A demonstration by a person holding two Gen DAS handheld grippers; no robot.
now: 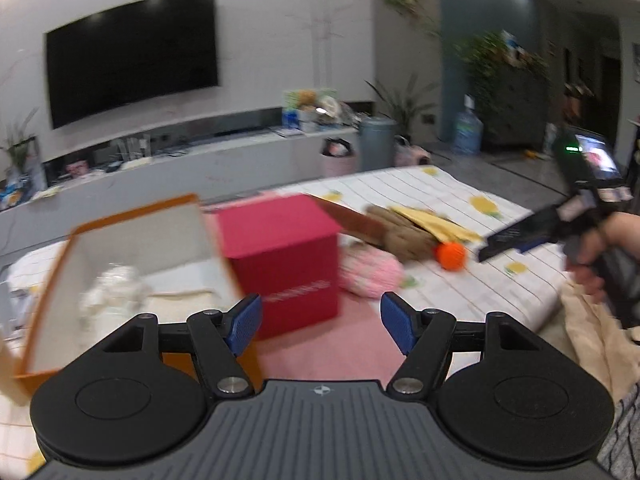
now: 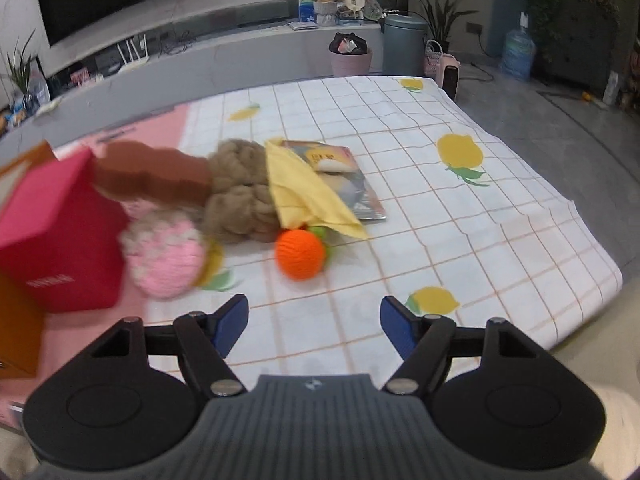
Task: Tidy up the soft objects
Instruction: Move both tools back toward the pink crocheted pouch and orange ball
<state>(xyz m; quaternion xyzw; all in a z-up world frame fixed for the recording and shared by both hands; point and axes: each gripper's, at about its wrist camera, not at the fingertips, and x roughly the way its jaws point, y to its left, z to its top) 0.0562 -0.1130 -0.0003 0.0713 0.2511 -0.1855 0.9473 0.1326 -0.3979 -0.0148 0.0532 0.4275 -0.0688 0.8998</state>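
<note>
The soft things lie in a loose heap on a white checked cloth printed with yellow lemons, spread over the surface. In the right wrist view an orange knitted ball with a green bit at its 2 o'clock edge sits just above frame centre. At its 9 o'clock lies a pink and white knitted ball, blurred, touching a red box. At 11 o'clock from the orange ball is a tan, fuzzy, chunky braid, and a brown roll runs from it toward the red box. A yellow cloth drapes over the braid's right edge and partly covers a glossy book lying flat.

In the left wrist view an open orange box with a white lining stands at 9 o'clock, touching the red box; a white fluffy thing lies inside it, too blurred to identify.

The left gripper has its jaws wide apart and holds nothing. The right gripper likewise stands wide with nothing between its blue pads, above bare cloth, at 6 o'clock from the orange ball.
</note>
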